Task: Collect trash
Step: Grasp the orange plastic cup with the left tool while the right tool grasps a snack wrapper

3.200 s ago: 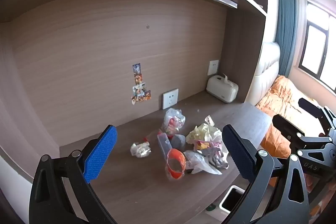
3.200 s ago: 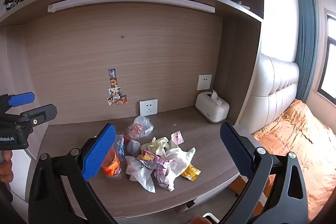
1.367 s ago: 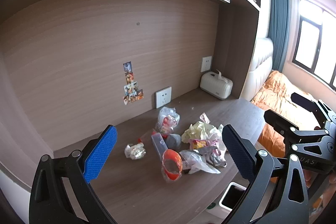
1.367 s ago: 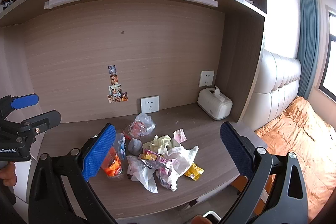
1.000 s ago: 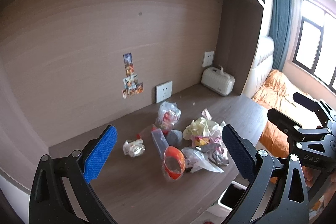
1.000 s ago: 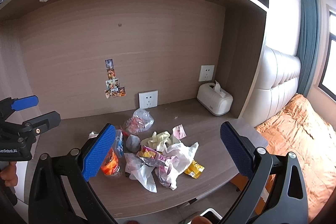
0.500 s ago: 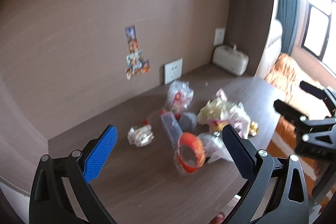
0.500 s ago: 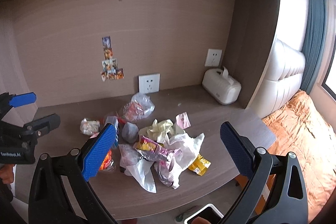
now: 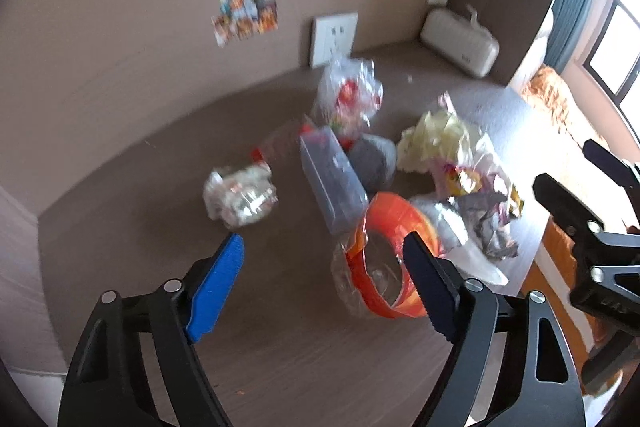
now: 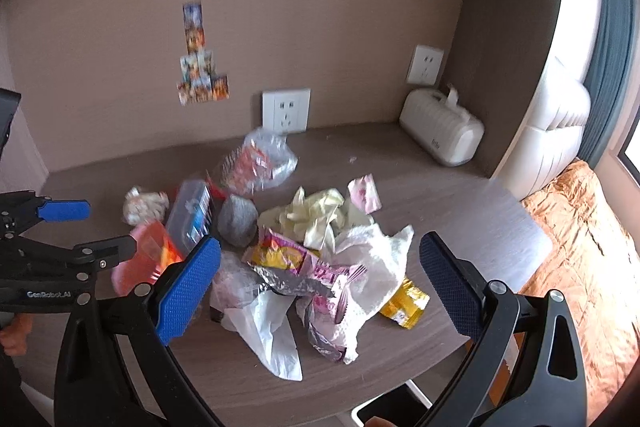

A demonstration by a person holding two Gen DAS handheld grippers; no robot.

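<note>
A heap of trash lies on the brown desk (image 10: 460, 211): an orange-rimmed plastic cup (image 9: 384, 259), a clear plastic box (image 9: 332, 175), a crumpled clear wrapper (image 9: 240, 193), a clear bag with red print (image 10: 258, 163), yellowish gloves (image 10: 316, 213), white plastic bags (image 10: 372, 267), a yellow packet (image 10: 404, 301). My left gripper (image 9: 324, 279) is open and empty, just above the desk, its right finger in front of the orange cup. My right gripper (image 10: 320, 283) is open and empty above the white bags. The left gripper shows in the right wrist view (image 10: 80, 231).
A white tissue box (image 10: 440, 131) stands at the back right by a side panel. Wall sockets (image 10: 286, 110) and stickers (image 10: 200, 55) are on the back wall. A white bin (image 10: 396, 407) sits below the desk's front edge. A bed with orange cover (image 10: 580, 247) is to the right.
Both grippers have moved down and forward toward the trash heap. The left gripper's jaws have narrowed somewhat and now sit close to the orange cup. Nothing has been taken hold of.
</note>
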